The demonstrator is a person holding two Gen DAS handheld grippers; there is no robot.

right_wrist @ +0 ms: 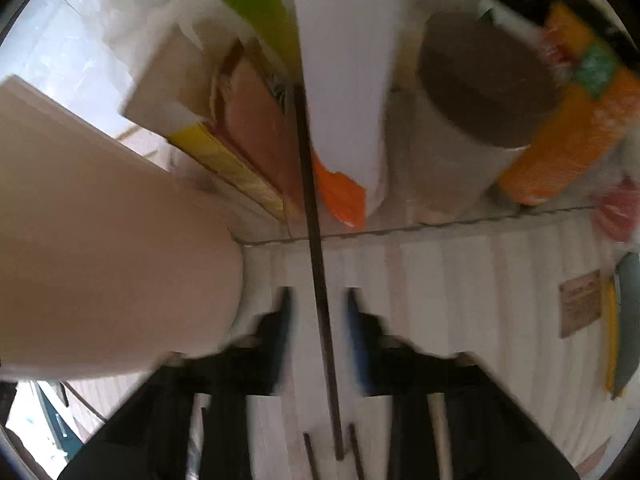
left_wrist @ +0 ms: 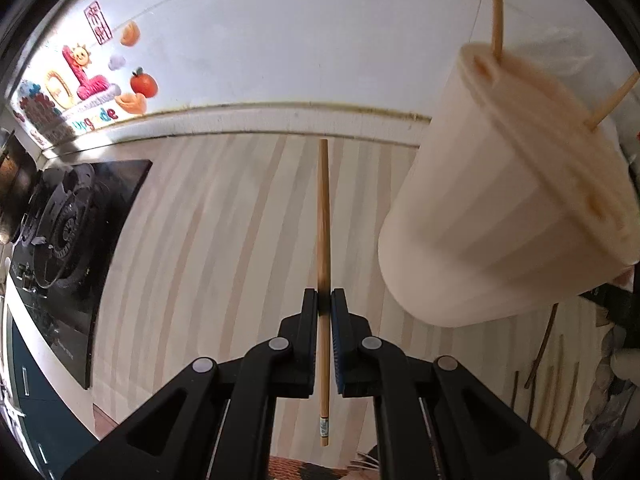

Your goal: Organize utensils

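**A:** How far along are you with the utensils?

**B:** Partway, by the look of it. Your left tongs (left_wrist: pixel 325 294) are pinching a light bamboo chopstick (left_wrist: pixel 323 240) near its lower third; the shaft runs toward twelve o'clock, out over the striped counter (left_wrist: pixel 200 240). The cream holder cup (left_wrist: pixel 508 200) sits at about two o'clock from those tongs, with two pale sticks (left_wrist: pixel 497 4) already standing through its lid. So some pieces are in and this one is not yet.

**A:** And what's left?

**B:** At about four o'clock in the left wrist view, several loose sticks (left_wrist: pixel 560 384) lie on the counter, so I judge there is more to gather after this one.

**A:** What about your right side?

**B:** A dark chopstick (right_wrist: pixel 316 240) runs along the twelve-to-six line between your right tongs (right_wrist: pixel 318 300). That view is blurred. The fingers appear spread a little, with gaps either side of the stick, so I read them as not pressing on it, though the blur leaves some doubt. The holder cup (right_wrist: pixel 100 220) fills that view at nine o'clock, close beside the tongs. Packets and a dark-lidded jar (right_wrist: pixel 484 92) crowd the far edge from twelve to two o'clock.
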